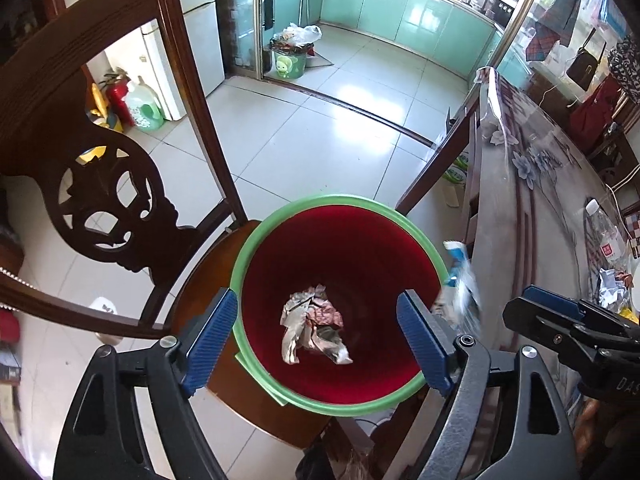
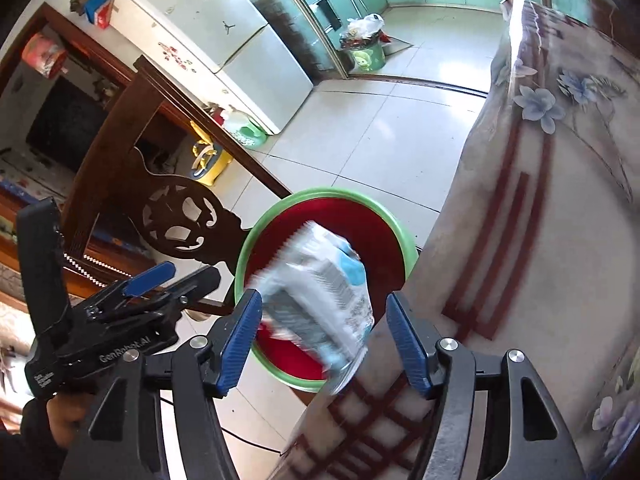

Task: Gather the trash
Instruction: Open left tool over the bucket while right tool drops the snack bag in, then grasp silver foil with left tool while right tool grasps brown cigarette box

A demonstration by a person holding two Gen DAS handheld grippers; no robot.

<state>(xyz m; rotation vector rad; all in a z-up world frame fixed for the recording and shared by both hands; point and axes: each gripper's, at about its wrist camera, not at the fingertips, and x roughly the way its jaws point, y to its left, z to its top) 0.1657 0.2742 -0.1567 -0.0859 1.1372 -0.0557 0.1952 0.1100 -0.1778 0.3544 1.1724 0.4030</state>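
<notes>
While both grippers stand spread over the red bin, a blurred wrapper hangs loose above its rim.

Seen from the left wrist, the left gripper (image 1: 316, 340) sits directly over the red bin (image 1: 416, 232) with its blue pads wide apart and nothing between them; crumpled paper (image 1: 312, 326) lies on the bin's floor. The bin rests on the seat of a wooden chair (image 1: 100, 184), just beside the table (image 1: 532, 208). At the bin's table-side rim a blue-and-white wrapper (image 1: 460, 292) shows blurred, with the right gripper (image 1: 560, 312) near it over the table edge. From the right wrist, the right gripper (image 2: 320, 340) has its pads parted; the wrapper (image 2: 320, 284) lies between them above the bin (image 2: 280, 208), touching neither pad as far as the blur allows. The left gripper (image 2: 160, 280) shows on the chair side of the bin, held by a hand (image 2: 60, 416).
</notes>
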